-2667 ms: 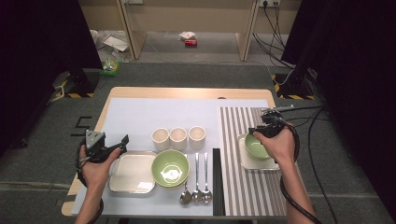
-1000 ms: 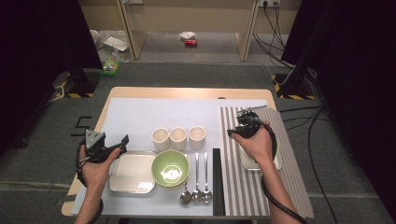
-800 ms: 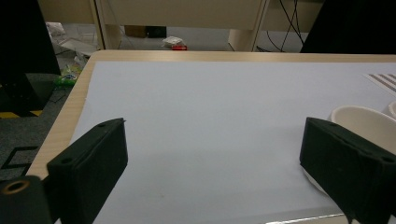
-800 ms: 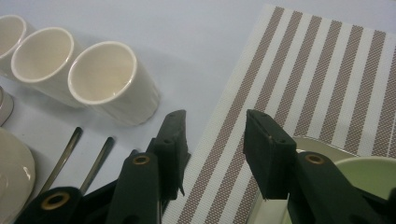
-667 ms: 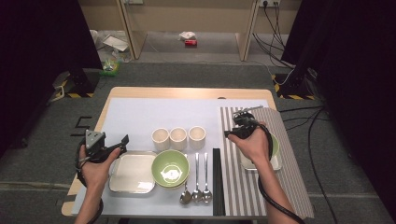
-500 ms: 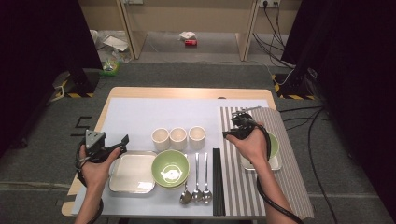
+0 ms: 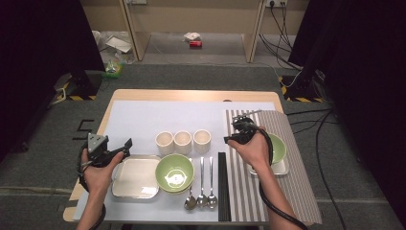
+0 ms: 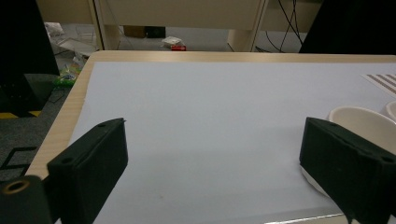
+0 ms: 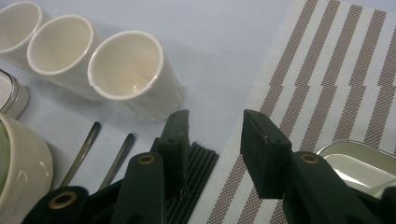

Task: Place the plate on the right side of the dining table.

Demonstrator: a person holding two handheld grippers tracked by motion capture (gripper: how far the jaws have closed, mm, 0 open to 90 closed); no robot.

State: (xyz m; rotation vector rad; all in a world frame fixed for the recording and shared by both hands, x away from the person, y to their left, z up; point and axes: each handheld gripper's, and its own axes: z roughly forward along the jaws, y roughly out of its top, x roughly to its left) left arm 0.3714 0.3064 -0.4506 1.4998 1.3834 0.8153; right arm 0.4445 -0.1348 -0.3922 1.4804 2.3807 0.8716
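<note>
My right gripper (image 7: 231,139) hangs over the left edge of the striped mat (image 7: 292,191), just above the far end of the black chopsticks (image 7: 222,184). In the right gripper view its gripper (image 9: 215,123) is open; the jaws have just been closing a little, with nothing gripped between them. One jaw stands over the chopsticks (image 9: 194,182), the other over the striped mat (image 9: 327,70). Three cream cups (image 9: 133,74) stand just beyond. My left gripper (image 7: 115,148) is open at the table's left, beside the white square plate (image 7: 136,176). Its gripper (image 8: 212,140) holds nothing above the pale blue mat (image 8: 210,98).
A green bowl (image 7: 175,172) sits between the white plate and several spoons (image 7: 201,184). A second green bowl (image 7: 279,147) rests on a small tray (image 7: 283,168) on the striped mat, behind my right hand. The far half of the blue mat (image 7: 163,117) is bare.
My right hand has left the green bowl on the tray and moved left to the far end of the chopsticks. The left hand has stayed put.
</note>
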